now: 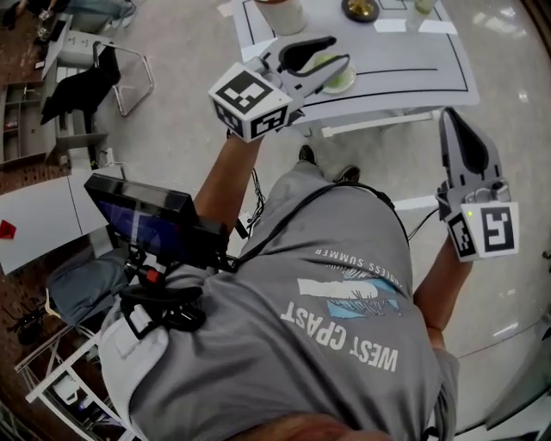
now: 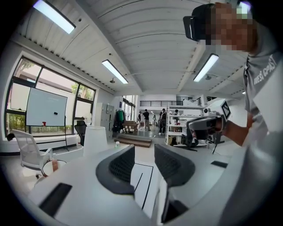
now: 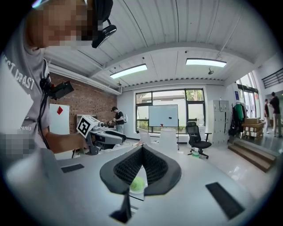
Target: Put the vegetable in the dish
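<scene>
- Head view shows the person standing back from the white table with black lines [image 1: 405, 52], with both grippers up in the air and neither carrying anything.
- The left gripper [image 1: 341, 50] hangs over the table's near part. Its jaws are a narrow gap apart, and only table shows between them.
- The right gripper [image 1: 449, 116] is off to the side, well apart from the table, with its jaws pressed together on nothing.
- The round pale-green vegetable [image 3: 137, 182] sits on a small white plate [image 3: 136, 191] on the table.
- If that plate is the dish meant, I judge the placing done.
- If the dark round bowl [image 1: 360, 9] at the table's far edge is meant, then pick-up, carry and release all remain.
- Only the right gripper view shows the vegetable cleanly, through the slot below its closed tips. In the head view the left gripper's jaws partly cover it.
- The left gripper view confirms that its gap is empty, but it shows no vegetable at all.
</scene>
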Demonstrator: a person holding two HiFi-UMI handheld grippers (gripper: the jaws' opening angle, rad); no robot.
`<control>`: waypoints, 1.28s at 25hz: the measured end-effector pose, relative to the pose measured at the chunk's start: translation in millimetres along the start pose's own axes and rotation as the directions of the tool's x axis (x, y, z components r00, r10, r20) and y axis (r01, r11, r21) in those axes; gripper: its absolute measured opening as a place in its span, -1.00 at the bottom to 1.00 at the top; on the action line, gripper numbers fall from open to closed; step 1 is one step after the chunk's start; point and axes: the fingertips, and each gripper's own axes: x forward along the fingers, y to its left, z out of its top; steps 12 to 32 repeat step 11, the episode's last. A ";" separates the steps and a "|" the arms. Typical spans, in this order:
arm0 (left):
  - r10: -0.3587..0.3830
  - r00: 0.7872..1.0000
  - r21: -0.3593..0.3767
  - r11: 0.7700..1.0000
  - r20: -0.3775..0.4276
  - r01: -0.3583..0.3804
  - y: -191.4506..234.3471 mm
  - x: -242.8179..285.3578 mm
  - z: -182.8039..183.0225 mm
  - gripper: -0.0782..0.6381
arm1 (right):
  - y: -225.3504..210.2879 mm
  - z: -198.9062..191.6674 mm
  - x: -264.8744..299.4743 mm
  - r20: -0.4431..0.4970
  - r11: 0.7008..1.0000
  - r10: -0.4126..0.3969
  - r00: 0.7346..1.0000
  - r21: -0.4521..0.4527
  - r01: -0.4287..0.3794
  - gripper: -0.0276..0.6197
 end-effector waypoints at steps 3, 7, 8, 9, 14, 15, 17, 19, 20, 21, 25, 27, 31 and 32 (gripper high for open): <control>0.015 1.000 0.018 1.000 0.018 -0.016 3.6 -9.5 4.9 -0.37 | 4.1 -0.7 7.6 0.011 1.000 0.015 1.000 -0.007 -0.015 -0.90; 0.021 0.999 0.032 0.999 0.038 -0.022 3.5 -33.0 5.7 -0.37 | 22.1 -3.6 12.5 0.013 1.000 0.020 1.000 -0.012 -0.020 -0.90; 0.021 0.999 0.035 0.999 0.042 -0.022 2.7 -37.9 4.2 -0.37 | 26.6 -6.1 13.0 0.013 1.000 0.021 1.000 -0.014 -0.021 -0.90; 0.021 0.999 0.037 0.999 0.047 -0.022 1.7 -42.3 2.6 -0.37 | 30.8 -9.0 13.3 0.012 1.000 0.021 1.000 -0.015 -0.021 -0.90; 0.019 0.998 0.042 0.999 0.058 -0.022 -0.7 -50.3 -0.6 -0.37 | 38.6 -15.1 14.0 0.011 1.000 0.021 1.000 -0.017 -0.021 -0.90; 0.019 0.998 0.042 0.999 0.058 -0.022 -0.7 -50.3 -0.6 -0.37 | 38.6 -15.1 14.0 0.011 1.000 0.021 1.000 -0.017 -0.021 -0.90; 0.019 0.998 0.042 0.999 0.058 -0.022 -0.7 -50.3 -0.6 -0.37 | 38.6 -15.1 14.0 0.011 1.000 0.021 1.000 -0.017 -0.021 -0.90; 0.019 0.998 0.042 0.999 0.058 -0.022 -0.7 -50.3 -0.6 -0.37 | 38.6 -15.1 14.0 0.011 1.000 0.021 1.000 -0.017 -0.021 -0.90; 0.019 0.998 0.042 0.999 0.058 -0.022 -0.7 -50.3 -0.6 -0.37 | 38.6 -15.1 14.0 0.011 1.000 0.021 1.000 -0.017 -0.021 -0.90; 0.019 0.998 0.042 0.999 0.058 -0.022 -0.7 -50.3 -0.6 -0.37 | 38.6 -15.1 14.0 0.011 1.000 0.021 1.000 -0.017 -0.021 -0.90; 0.019 0.998 0.042 0.999 0.058 -0.022 -0.7 -50.3 -0.6 -0.37 | 38.6 -15.1 14.0 0.011 1.000 0.021 1.000 -0.017 -0.021 -0.90; 0.019 0.998 0.042 0.999 0.058 -0.022 -0.7 -50.3 -0.6 -0.37 | 38.6 -15.1 14.0 0.011 1.000 0.021 1.000 -0.017 -0.021 -0.90; 0.019 0.998 0.042 0.999 0.058 -0.022 -0.7 -50.3 -0.6 -0.37 | 38.6 -15.1 14.0 0.011 1.000 0.021 1.000 -0.017 -0.021 -0.90; 0.019 0.998 0.042 0.999 0.058 -0.022 -0.7 -50.3 -0.6 -0.37 | 38.6 -15.1 14.0 0.011 1.000 0.021 1.000 -0.017 -0.021 -0.90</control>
